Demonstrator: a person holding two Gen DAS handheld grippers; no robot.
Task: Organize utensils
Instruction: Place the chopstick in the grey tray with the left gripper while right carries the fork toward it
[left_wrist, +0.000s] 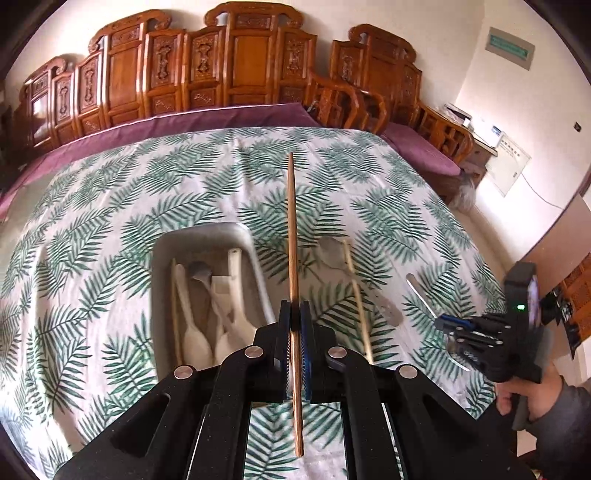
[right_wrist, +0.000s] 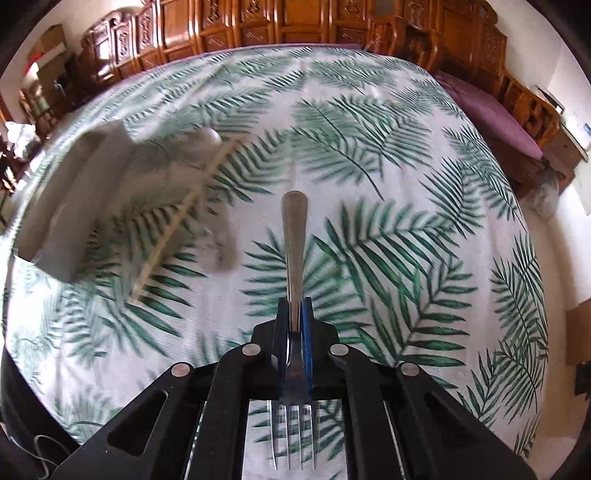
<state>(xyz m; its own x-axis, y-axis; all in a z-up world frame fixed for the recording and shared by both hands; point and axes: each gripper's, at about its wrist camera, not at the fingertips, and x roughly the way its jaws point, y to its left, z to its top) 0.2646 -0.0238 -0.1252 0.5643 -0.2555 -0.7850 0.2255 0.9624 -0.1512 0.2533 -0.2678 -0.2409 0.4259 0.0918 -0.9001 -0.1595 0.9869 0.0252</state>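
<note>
My left gripper (left_wrist: 295, 314) is shut on a wooden chopstick (left_wrist: 292, 236) that points away over the table. Left of it a grey tray (left_wrist: 162, 251) holds white spoons (left_wrist: 192, 332), a metal spoon (left_wrist: 201, 273) and another chopstick (left_wrist: 176, 314). A loose chopstick (left_wrist: 356, 295) and a metal spoon (left_wrist: 332, 254) lie on the cloth to the right. My right gripper (right_wrist: 294, 314) is shut on a metal fork (right_wrist: 294, 236), handle pointing away, tines toward the camera. It also shows at the right of the left wrist view (left_wrist: 458, 332). The tray (right_wrist: 74, 206), chopstick (right_wrist: 184, 214) and spoon (right_wrist: 207, 147) appear blurred at left.
The table carries a white cloth with green fern leaves (left_wrist: 110, 206). Carved wooden benches with purple cushions (left_wrist: 221, 77) stand behind the table. A white wall with a panel (left_wrist: 509, 166) is at the right.
</note>
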